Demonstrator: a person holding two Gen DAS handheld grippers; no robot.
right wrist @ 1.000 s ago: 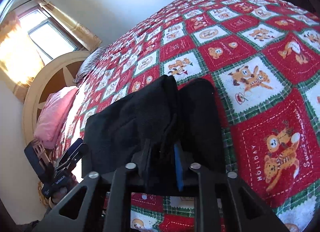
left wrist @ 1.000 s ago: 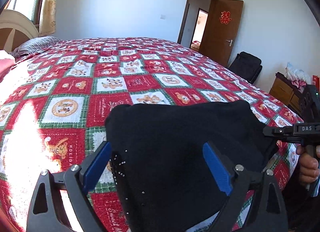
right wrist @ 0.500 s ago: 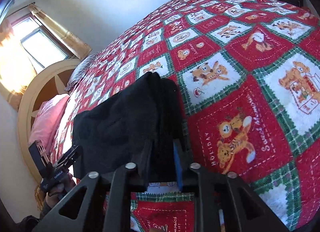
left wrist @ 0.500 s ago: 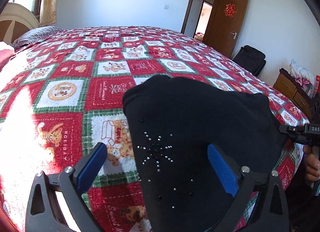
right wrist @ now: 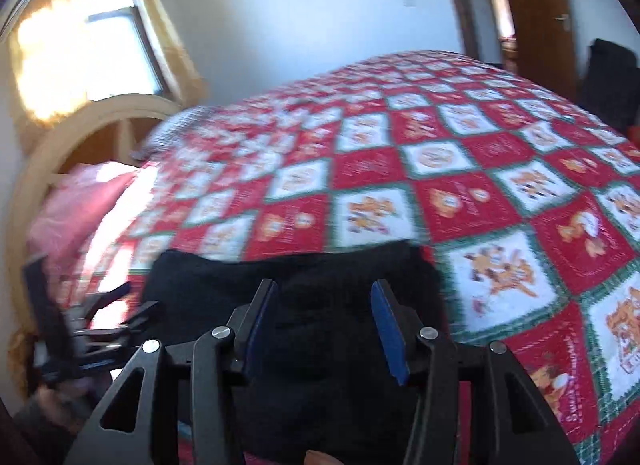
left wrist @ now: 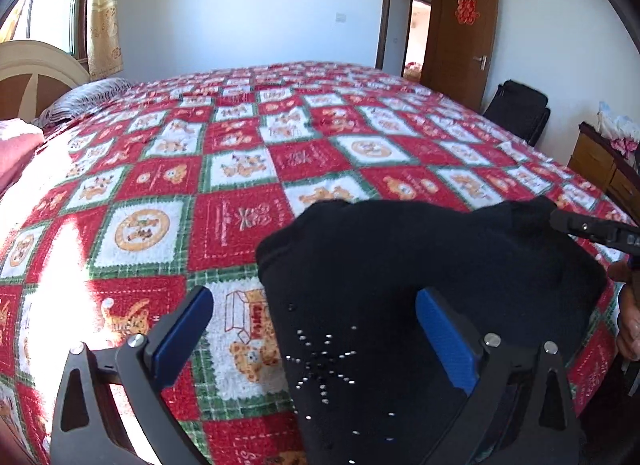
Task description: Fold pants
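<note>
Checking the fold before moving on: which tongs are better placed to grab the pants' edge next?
Probably left: the left tongs, open, straddle the black pants' edge. The right tongs, also open, sit over the middle.

Pale white walls (left wrist: 248, 5), brown wooden door (left wrist: 464, 37) ajar with red paper emblem (left wrist: 467, 11). Sunlit window (right wrist: 80, 49) behind yellow patterned curtain (left wrist: 103, 13) (glare strong). Cream arched headboard (right wrist: 80, 133). Red-and-white checked bedspread (left wrist: 248, 169). Wooden dresser (left wrist: 596, 165) far right.
</note>
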